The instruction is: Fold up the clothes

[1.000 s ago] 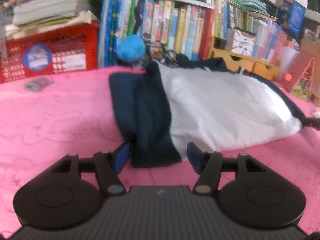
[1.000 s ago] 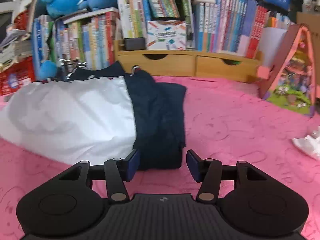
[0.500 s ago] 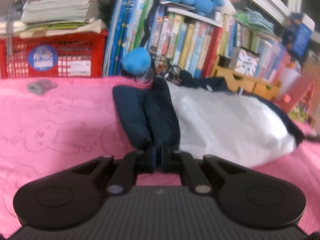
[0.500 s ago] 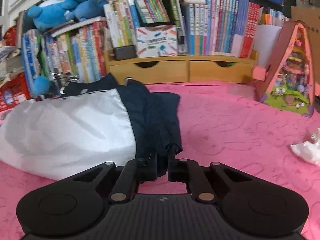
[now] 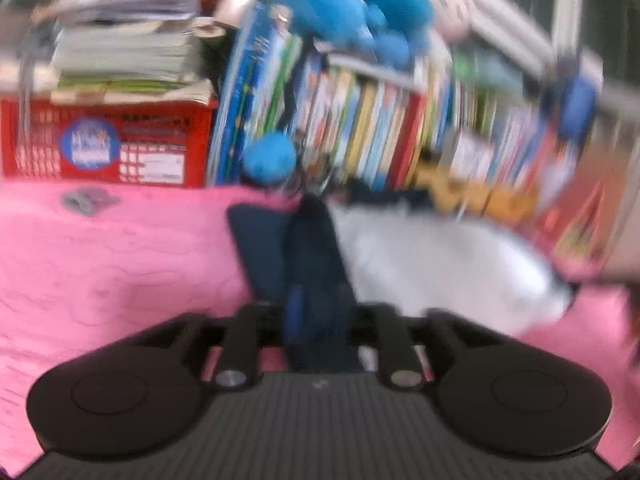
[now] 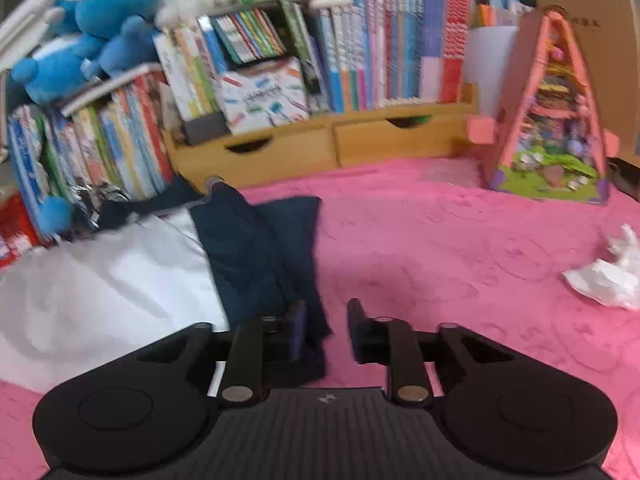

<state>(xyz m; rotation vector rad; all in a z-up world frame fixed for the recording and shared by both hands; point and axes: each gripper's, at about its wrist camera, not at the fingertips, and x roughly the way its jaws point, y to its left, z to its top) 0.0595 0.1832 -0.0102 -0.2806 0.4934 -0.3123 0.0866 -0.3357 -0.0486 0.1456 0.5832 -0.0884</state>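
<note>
A white garment with navy sleeves (image 5: 420, 264) (image 6: 100, 292) lies on the pink bedspread (image 5: 100, 272) (image 6: 440, 256). In the blurred left wrist view, my left gripper (image 5: 320, 316) has its fingers partly open with the navy sleeve (image 5: 312, 256) between them. In the right wrist view, my right gripper (image 6: 326, 320) is partly open; the other navy sleeve (image 6: 260, 252) lies against its left finger (image 6: 297, 320), and the right finger is apart from the cloth.
Books and blue plush toys (image 6: 80, 40) line the back, with a wooden drawer shelf (image 6: 320, 144). A red crate (image 5: 108, 140) stands at the left. A pink toy house (image 6: 548, 120) and crumpled white tissue (image 6: 608, 276) are at the right.
Both grippers shut on the navy sleeves half a second ago and have now spread their fingers apart again. Both cameras have lifted and tilted; the left view is motion-blurred.
</note>
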